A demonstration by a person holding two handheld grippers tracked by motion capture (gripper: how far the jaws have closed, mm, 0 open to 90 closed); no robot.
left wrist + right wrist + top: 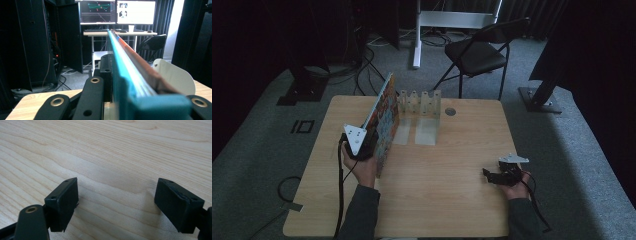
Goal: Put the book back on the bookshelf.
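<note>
High view: left gripper (362,142) clenched on picture book (384,120), upright on edge, left part of table (462,200), just near-left of clear slotted rack (419,107). Right gripper (502,176) released, idle near-right. Keep book vertical, align w/ slot, slide slowly.

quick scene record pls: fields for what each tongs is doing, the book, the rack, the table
left tongs: shut on the book, near its lower corner
book: thin, colourful cover, held upright on edge, tilted, teal edge seen in the left gripper view
rack: clear slotted stand just right of the book, slots empty
right tongs: open, nothing between them, low over bare wood at the table's right
table: light wood, round hole near the far edge
background: black folding chair behind the table
</note>
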